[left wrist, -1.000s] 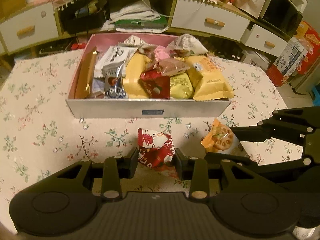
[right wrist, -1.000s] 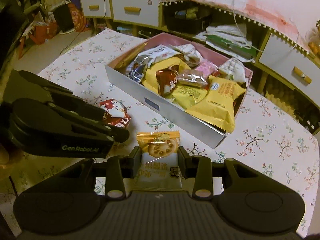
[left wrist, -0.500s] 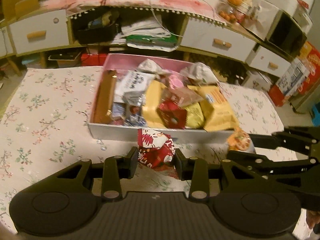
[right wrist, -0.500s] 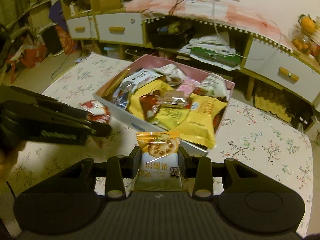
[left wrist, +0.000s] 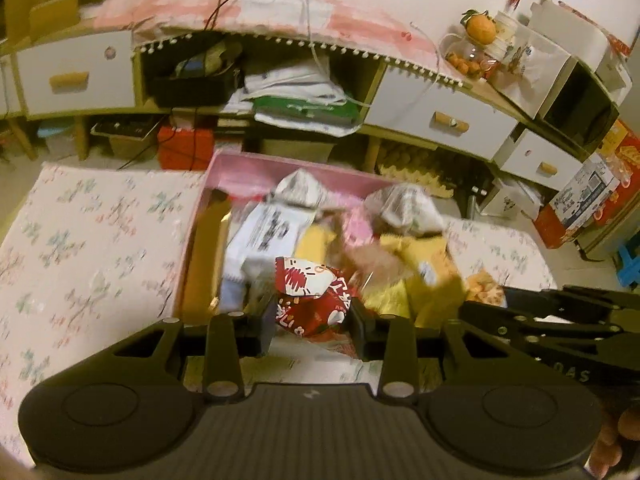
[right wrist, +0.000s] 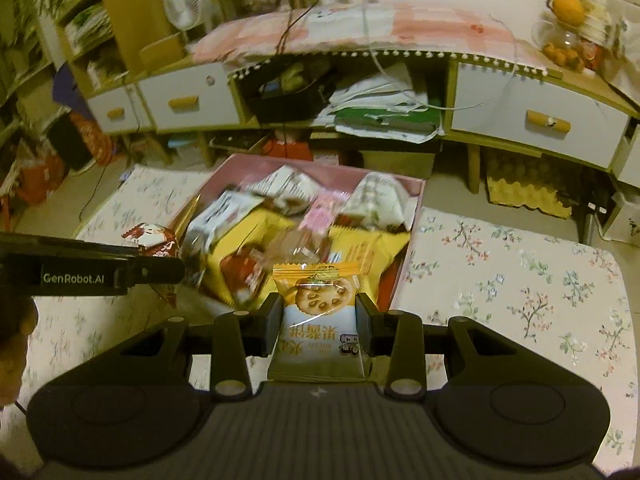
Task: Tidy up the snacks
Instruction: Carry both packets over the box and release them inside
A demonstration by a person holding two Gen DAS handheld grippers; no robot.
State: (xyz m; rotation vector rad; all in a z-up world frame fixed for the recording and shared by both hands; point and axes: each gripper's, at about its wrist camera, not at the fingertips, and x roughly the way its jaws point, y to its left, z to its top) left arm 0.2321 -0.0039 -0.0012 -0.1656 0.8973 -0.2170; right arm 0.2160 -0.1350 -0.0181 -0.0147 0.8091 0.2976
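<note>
Snacks fill the pink box on the flowered table, and each gripper carries one more packet above it. The left gripper has its jaws pinching a red packet with white print; the packet is crumpled between the two pads and hangs over the near part of the box. In the right wrist view that same red packet shows at the tip of the left gripper, by the box's left edge. The right gripper has its jaws pressed on a cookie packet, orange at the top with a round biscuit pictured, white and yellow below. It is held upright over the box's near right corner. In the left wrist view the right gripper reaches in from the right with the orange packet at its tip, though blur makes that part hard to read.

Inside the box lie a big yellow packet, a pink one, white wrappers toward the far wall and a long gold bar along the left wall. Much of the pile is smeared, so finer detail cannot be told. Behind the table stands a low cabinet with white drawers.
</note>
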